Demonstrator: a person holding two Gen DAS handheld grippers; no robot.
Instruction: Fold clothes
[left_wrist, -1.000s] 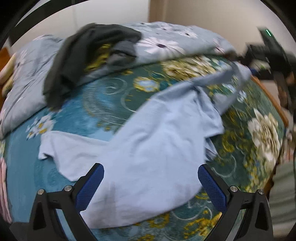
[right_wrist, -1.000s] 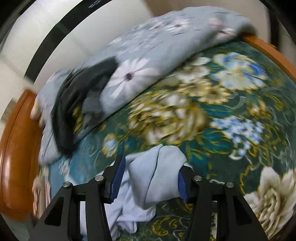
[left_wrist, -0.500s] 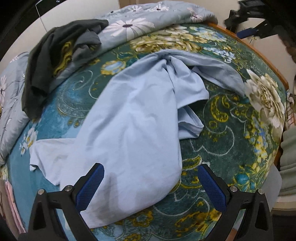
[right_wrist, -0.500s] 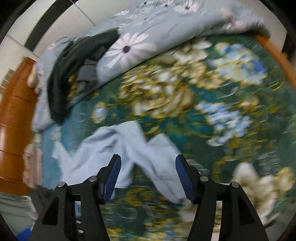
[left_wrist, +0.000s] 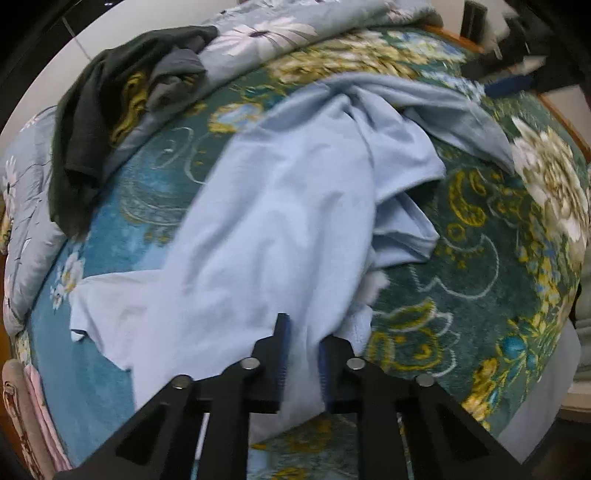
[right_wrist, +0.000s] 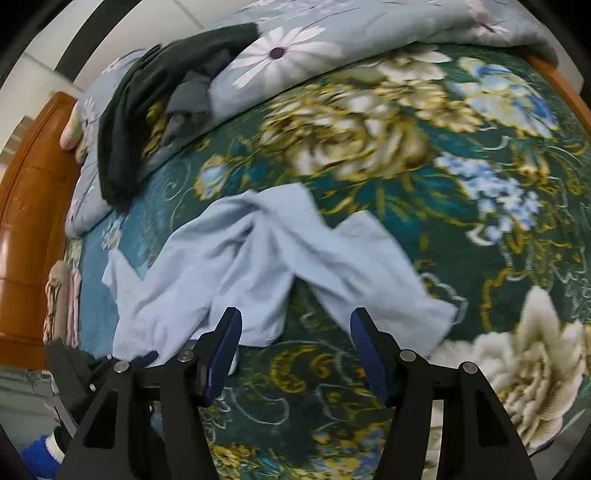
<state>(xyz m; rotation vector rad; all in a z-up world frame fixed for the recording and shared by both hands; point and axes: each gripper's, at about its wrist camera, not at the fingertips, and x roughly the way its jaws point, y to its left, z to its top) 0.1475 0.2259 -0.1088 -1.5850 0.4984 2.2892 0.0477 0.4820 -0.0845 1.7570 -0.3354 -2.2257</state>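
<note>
A light blue shirt (left_wrist: 280, 206) lies crumpled on the flowered teal bedspread (left_wrist: 480, 280). My left gripper (left_wrist: 301, 332) is shut on the shirt's near hem, with cloth pinched between its blue pads. In the right wrist view the shirt (right_wrist: 258, 266) lies spread with one sleeve toward the right. My right gripper (right_wrist: 295, 325) is open and empty, just above the near edge of the shirt. The right gripper shows blurred at the far right of the left wrist view (left_wrist: 509, 81).
A dark grey garment (left_wrist: 110, 110) lies at the back left on a grey daisy-print quilt (left_wrist: 295, 33). An orange wooden headboard (right_wrist: 26, 221) stands at the left. Pink folded cloth (left_wrist: 26, 413) lies at the bed's near left corner.
My left gripper has closed from wide open onto the shirt's near hem. My right gripper let go of the sleeve, pulled back and now stands open above the shirt's edge.
</note>
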